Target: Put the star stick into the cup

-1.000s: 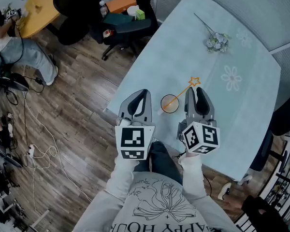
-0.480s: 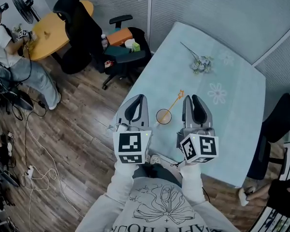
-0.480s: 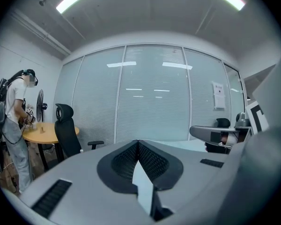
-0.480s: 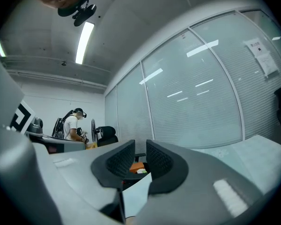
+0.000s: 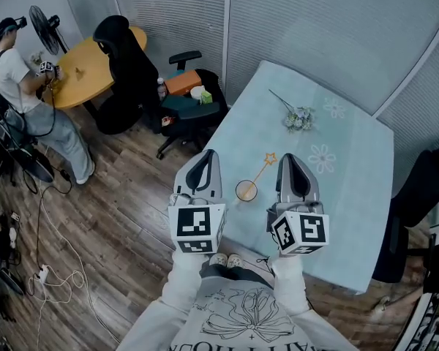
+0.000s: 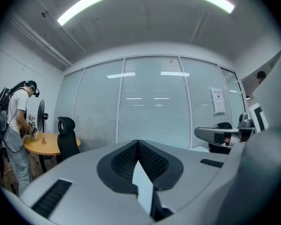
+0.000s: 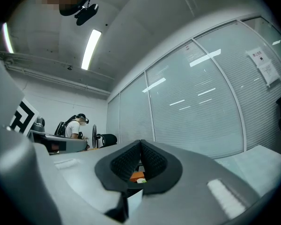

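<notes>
Right gripper (image 5: 290,159) and left gripper (image 5: 209,156): both clenched, empty, either side of cup (image 5: 246,191) holding tilted star stick (image 5: 263,167), on pale table (image 5: 336,189).

Floor: dark wood planks (image 5: 117,210), with loose cables (image 5: 55,269) near the left edge.
Walls: glass partitions (image 5: 314,28) with closed grey blinds.
Furniture: pale blue table (image 5: 351,218); round yellow table (image 5: 84,68) with a black high-backed chair (image 5: 124,50) beside it; standing fan (image 5: 42,19) in the corner.
Light: ceiling strip lamps (image 6: 84,6), lit.
</notes>
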Tool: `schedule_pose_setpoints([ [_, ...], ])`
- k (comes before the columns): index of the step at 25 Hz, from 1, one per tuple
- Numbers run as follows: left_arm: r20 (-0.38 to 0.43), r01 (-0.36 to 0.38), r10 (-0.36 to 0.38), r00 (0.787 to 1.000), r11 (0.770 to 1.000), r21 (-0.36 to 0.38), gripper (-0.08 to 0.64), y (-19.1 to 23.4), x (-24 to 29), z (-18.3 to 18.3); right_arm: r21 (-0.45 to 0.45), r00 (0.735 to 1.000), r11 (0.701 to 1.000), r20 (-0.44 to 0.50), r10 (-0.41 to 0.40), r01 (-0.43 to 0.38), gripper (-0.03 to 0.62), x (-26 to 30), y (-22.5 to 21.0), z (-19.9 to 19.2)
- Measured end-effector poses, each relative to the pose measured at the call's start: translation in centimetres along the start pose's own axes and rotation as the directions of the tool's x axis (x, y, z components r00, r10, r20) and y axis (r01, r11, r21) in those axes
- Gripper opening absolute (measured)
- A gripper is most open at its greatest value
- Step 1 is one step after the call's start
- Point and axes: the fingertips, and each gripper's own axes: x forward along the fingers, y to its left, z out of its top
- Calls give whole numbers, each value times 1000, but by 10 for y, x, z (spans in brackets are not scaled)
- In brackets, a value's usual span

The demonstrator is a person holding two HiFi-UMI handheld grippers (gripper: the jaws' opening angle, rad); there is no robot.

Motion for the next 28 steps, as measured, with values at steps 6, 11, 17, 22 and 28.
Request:
schedule_pose_setpoints([
  [6, 16, -3, 3, 1000, 1000, 6, 6, 0, -4, 9, 8, 1000, 1000, 5, -7, 6, 11, -1, -3, 7],
  [11, 31, 0, -1, 1000, 1000, 16, 6, -1, -7, 14, 6, 1000, 1000, 3, -4, 4, 11, -3, -2, 6],
  [17, 25, -6, 6, 1000, 1000, 14, 6, 1, -10, 13, -3, 1000, 1000, -5, -14, 14, 11, -3, -2, 6],
  [22, 33, -2, 1, 999, 1000, 18, 6, -2, -9, 14, -1, 1000, 1000, -5, -14, 14, 11, -4, -4, 5],
  [28, 29, -2, 1, 1000, 1000, 16, 6, -1, -11, 13, -2, 1000, 1000, -11, -14, 14, 11, -5, -2, 5],
])
